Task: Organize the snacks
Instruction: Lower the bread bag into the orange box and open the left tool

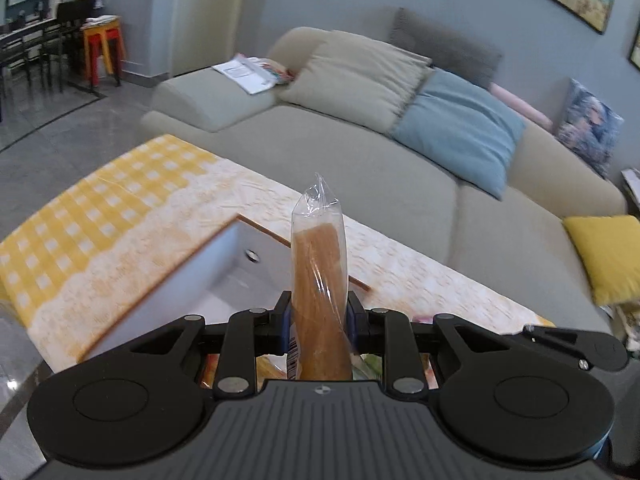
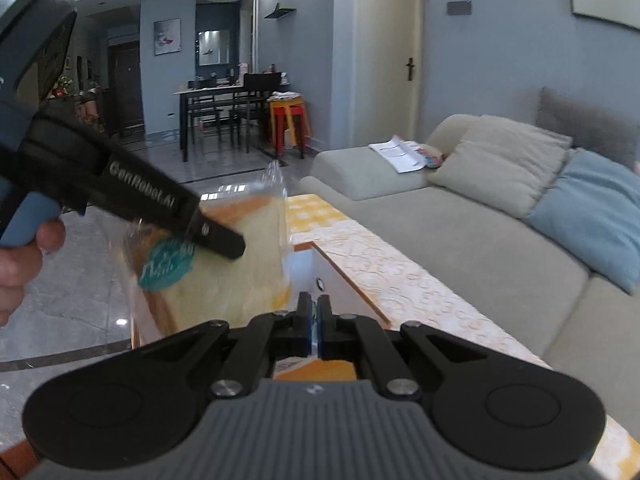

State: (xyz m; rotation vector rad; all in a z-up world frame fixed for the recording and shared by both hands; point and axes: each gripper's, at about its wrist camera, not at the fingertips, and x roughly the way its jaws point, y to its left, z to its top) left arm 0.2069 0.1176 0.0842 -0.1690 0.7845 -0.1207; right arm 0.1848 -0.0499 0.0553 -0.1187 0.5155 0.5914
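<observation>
Nearest of all is the left gripper [image 1: 319,316], and its two jaws are pressed on a bag of sliced bread [image 1: 319,280]. The bag stands on its thin edge between them, and its long axis runs away from the gripper, with the twisted plastic tail at the far top. In the right wrist view the same bag shows its broad side, with a teal round label, and the black finger of the left gripper lies across it. A hand [image 2: 16,272] holds the blue handle at the left edge.

The right gripper [image 2: 315,320] is completely closed, pad against pad. I see nothing between its jaws, and it carries nothing.

Below and just beyond the bread is the white box [image 1: 224,280] with a thin wooden rim. It stands on the table with the yellow checked cloth [image 1: 92,216], and the inside that shows looks bare. The bread hangs above the near part of this box, not touching it. So the left hand is the one that decides here. I judge that the bag will go down with its thin edge first, because the box lies straight ahead and lower. The sofa [image 1: 360,168] is behind the table.
</observation>
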